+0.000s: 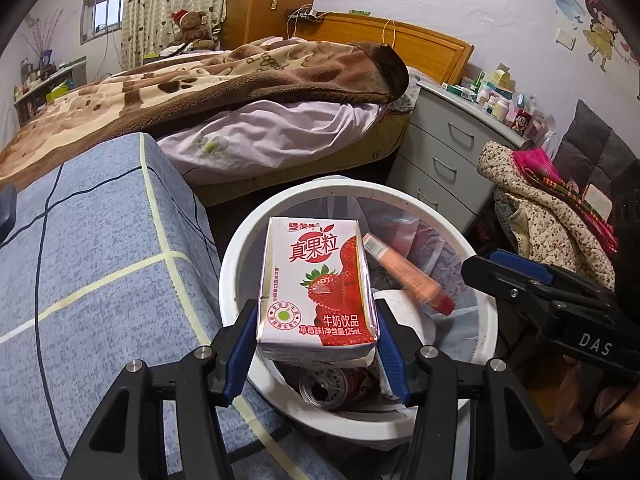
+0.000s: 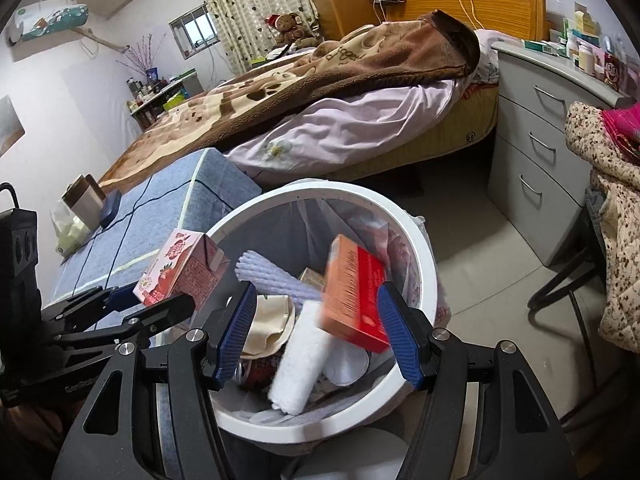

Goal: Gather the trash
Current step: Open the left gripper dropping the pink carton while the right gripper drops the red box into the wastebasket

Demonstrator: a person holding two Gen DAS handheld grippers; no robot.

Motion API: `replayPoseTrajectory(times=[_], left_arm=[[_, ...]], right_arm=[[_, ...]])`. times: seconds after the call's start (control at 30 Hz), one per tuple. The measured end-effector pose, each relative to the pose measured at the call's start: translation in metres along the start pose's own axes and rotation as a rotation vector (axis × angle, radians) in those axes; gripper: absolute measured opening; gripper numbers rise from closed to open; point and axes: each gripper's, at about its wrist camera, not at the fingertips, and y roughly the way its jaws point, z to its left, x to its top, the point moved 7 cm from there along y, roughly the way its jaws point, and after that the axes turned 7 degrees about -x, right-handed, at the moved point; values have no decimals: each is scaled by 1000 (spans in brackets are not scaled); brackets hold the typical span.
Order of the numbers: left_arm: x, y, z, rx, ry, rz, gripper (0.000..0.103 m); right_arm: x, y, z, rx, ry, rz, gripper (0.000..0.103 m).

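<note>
My left gripper is shut on a pink strawberry milk carton, which stands upright between the blue pads above a white trash bin. The right wrist view shows that carton and the left gripper over the left rim of the bin. My right gripper is open above the bin. A blurred red and orange box hangs loose by its right pad. The same box lies slanted inside the bin, with the right gripper beside it.
The lined bin holds a drink can, a white roll and a lavender foam sleeve. A blue checked surface stands left of it with a mug. Behind are a bed, grey drawers and piled clothes.
</note>
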Motion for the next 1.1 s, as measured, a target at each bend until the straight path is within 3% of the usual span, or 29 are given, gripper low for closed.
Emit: replayPoseTrajectory(times=[0.37,0.73,1.1], left_arm=[[2,1,-1,-41,-12,-4,56],[-3,-28,6,-7,-29,-34,57],[-31,-80,14,69,-35,-95,57]], right_arm=[[2,-4,1,-2,-3,-10,64],[-6,-18,17,15,-43,-13,64],[-20,-40,46,52,-127,-33,64]])
